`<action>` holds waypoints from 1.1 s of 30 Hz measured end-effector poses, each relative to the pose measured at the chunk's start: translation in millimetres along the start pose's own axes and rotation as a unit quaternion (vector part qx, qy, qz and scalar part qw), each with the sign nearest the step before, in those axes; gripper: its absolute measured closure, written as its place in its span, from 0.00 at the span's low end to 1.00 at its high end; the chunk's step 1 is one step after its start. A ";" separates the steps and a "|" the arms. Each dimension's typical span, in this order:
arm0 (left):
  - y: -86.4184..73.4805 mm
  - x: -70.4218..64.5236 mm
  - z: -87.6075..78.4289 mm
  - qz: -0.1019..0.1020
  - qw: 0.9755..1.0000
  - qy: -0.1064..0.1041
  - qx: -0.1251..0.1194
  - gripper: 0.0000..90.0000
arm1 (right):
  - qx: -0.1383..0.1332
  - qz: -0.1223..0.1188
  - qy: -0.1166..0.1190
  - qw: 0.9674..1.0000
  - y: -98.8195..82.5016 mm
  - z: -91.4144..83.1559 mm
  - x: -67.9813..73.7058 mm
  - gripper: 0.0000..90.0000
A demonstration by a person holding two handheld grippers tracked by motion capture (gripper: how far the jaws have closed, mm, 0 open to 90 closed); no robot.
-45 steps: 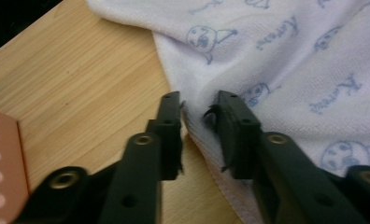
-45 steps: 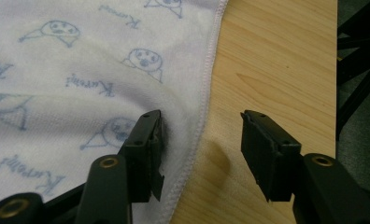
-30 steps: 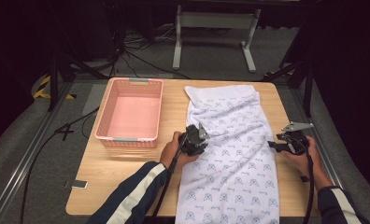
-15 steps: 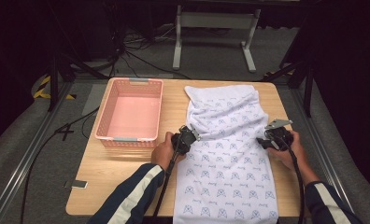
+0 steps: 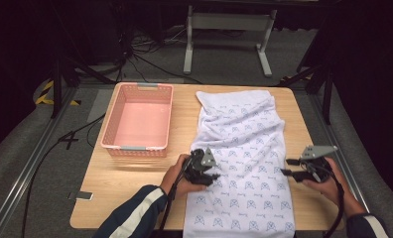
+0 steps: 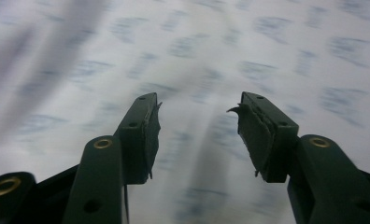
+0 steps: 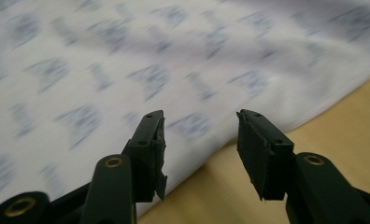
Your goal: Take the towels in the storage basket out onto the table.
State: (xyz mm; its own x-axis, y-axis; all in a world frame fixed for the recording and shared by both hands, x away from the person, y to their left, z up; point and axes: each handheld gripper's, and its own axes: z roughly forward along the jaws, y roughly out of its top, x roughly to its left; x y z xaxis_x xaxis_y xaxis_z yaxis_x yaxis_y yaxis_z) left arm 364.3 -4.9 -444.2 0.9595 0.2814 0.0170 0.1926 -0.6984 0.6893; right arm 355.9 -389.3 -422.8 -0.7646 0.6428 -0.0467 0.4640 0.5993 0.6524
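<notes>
While the white towel (image 5: 241,163) with blue print lies spread lengthwise down the table (image 5: 135,193), near end hanging over the front edge, both claws sit at its two long sides, likely so each side can be caught for a fold. Left claw (image 5: 208,174) rests over the towel's left edge, just right of the pink basket (image 5: 137,119), which stands apart from the cloth and holds nothing visible. In the left gripper view its jaws stand roughly half apart over blurred fabric, nothing between the pads; they have just been opening, so that edge is not gripped. Right claw (image 5: 290,171) hovers by the towel's right edge, tips pointed inward at the cloth. Right gripper view: jaws about half open, the towel's border (image 7: 248,140) running across the gap with bare table wood below it; they have just been closing a little, yet the pads are not pressing on cloth. Judged: hands are mid-reposition, symmetric placement meant to keep the fold straight. Basket probably waits for the folded towel. Some wrinkles remain near the far end.
</notes>
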 end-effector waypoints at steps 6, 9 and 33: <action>-8.2 -19.7 11.1 0.024 0.999 -0.031 0.035 0.67 | 0.032 -0.082 0.119 0.989 -26.2 -7.3 49.2 0.57; -9.6 -6.2 11.3 0.001 0.999 -0.019 0.028 0.80 | 0.046 -0.115 0.119 0.985 -28.4 1.0 60.7 0.67; 21.1 38.6 20.9 -0.025 0.994 0.102 0.023 0.60 | 0.009 -0.007 -0.027 1.000 29.5 55.0 -9.3 0.64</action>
State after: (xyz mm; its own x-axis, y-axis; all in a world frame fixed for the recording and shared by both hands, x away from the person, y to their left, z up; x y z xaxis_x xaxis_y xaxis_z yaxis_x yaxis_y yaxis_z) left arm 409.7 -22.5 -444.1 0.8877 0.4409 0.1322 0.2535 -0.7080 0.6592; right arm 401.3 -351.4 -444.7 -0.7460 0.6589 -0.0971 0.4620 0.6170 0.6371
